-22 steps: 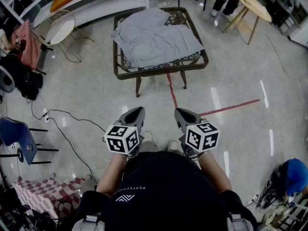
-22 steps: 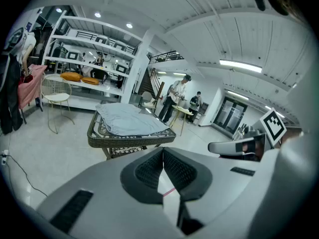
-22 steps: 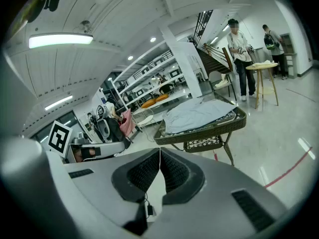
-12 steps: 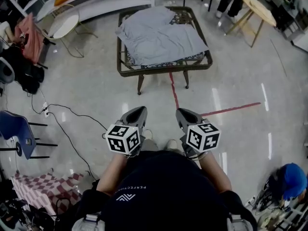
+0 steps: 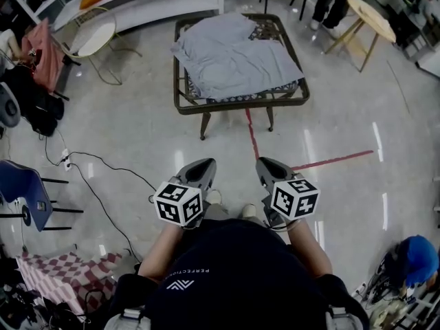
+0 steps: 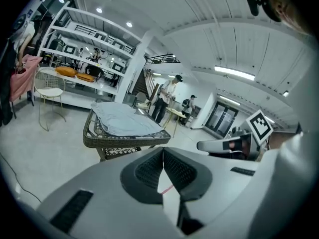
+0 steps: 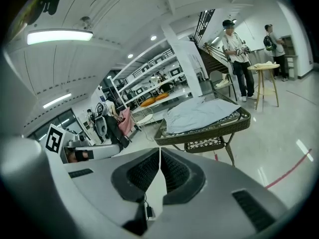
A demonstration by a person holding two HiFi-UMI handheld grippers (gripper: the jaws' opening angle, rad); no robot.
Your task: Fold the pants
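Note:
Light grey-blue pants (image 5: 230, 57) lie spread and rumpled on a low wicker table (image 5: 240, 104) ahead of me, also visible as pants (image 6: 122, 121) in the left gripper view and pants (image 7: 199, 112) in the right gripper view. My left gripper (image 5: 204, 165) and right gripper (image 5: 266, 163) are held close to my body, well short of the table, side by side over the floor. Both have their jaws shut with nothing between them. The left gripper (image 6: 163, 150) and right gripper (image 7: 159, 151) point toward the table.
A red tape line (image 5: 330, 161) runs across the glossy floor. A black cable (image 5: 89, 163) trails at the left, near a blue chair (image 5: 24, 191). A round white chair (image 5: 93, 36) and a wooden side table (image 5: 371, 19) flank the wicker table. People (image 7: 237, 59) stand behind it.
The table has shifted slightly lower and to the right in the head view as I come a little closer. Both grippers stay shut and side by side.

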